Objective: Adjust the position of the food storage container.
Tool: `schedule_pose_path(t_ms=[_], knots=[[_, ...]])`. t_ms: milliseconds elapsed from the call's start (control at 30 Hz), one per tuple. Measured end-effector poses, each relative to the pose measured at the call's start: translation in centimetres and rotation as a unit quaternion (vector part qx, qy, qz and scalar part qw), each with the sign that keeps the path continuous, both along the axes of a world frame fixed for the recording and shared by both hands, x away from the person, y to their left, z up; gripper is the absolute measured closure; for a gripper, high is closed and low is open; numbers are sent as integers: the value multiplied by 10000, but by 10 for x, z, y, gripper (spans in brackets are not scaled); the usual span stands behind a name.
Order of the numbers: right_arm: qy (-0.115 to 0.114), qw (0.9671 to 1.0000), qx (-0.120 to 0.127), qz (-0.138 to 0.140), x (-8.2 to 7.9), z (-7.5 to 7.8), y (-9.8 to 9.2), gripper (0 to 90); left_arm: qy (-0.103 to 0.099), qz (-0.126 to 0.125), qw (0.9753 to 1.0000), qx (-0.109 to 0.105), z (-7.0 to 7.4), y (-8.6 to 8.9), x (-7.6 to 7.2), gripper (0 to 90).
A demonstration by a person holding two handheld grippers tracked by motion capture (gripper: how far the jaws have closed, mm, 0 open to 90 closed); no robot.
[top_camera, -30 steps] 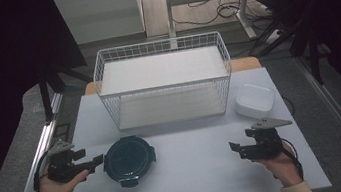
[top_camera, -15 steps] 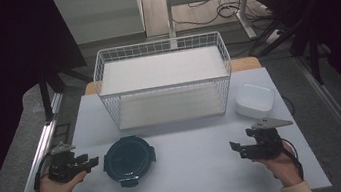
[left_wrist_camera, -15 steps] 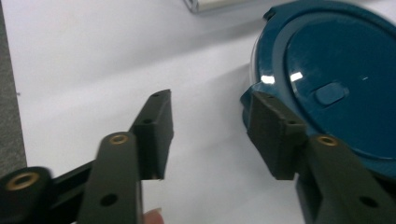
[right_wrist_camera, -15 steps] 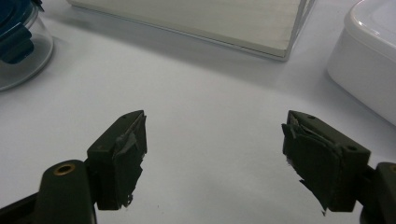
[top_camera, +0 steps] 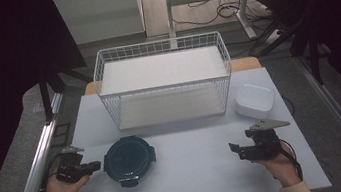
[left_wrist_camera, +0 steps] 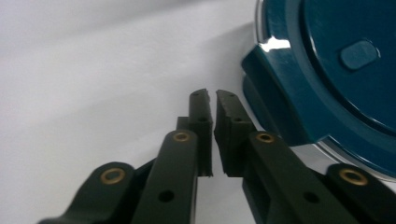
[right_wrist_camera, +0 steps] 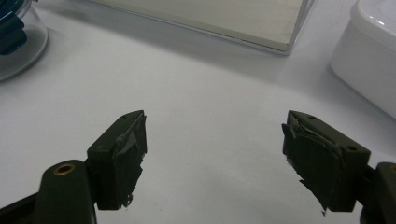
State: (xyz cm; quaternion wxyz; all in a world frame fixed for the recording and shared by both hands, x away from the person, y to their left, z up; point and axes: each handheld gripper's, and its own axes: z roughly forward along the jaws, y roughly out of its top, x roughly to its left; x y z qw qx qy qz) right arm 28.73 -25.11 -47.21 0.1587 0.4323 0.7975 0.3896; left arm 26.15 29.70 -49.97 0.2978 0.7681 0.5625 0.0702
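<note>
A round dark blue lidded container [top_camera: 129,160] rests on the white table at the front left. In the left gripper view its lid and a side clip [left_wrist_camera: 275,107] lie just right of my jaws. My left gripper [top_camera: 98,164] lies low on the table to the container's left. Its jaws [left_wrist_camera: 214,95] are shut to a hairline gap with nothing between them, and their tips stop short of the clip. My right gripper [top_camera: 233,146] is held at the front right, open wide and empty [right_wrist_camera: 215,126] over bare table.
A white wire basket [top_camera: 159,44] with a pale board in its bottom stands at the back centre. A white square lidded box [top_camera: 255,99] sits at its right, ahead of my right gripper [right_wrist_camera: 369,56]. Bare table [top_camera: 194,173] lies between the two grippers.
My left gripper has slid slightly back and down toward the table's front edge, still beside the blue container. The right gripper has stayed put.
</note>
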Motion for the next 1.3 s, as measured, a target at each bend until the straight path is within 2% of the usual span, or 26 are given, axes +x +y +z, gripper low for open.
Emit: schedule_pose_path(t_ms=[200,233,800,1300], knots=[[-2,10000,-20,-3,0,0,0,209,44,-153,9998,-79,5,-7,-2,899],[-1,10000,-22,-4,0,-1,0,209,59,-164,9998,-39,5,-9,-2,899],[-72,10000,19,-33,0,4,-1,209,53,-46,10000,-29,4,-14,-2,900],[-109,9999,59,-60,0,7,-3,209,23,-201,9997,-170,7,-29,-1,900]])
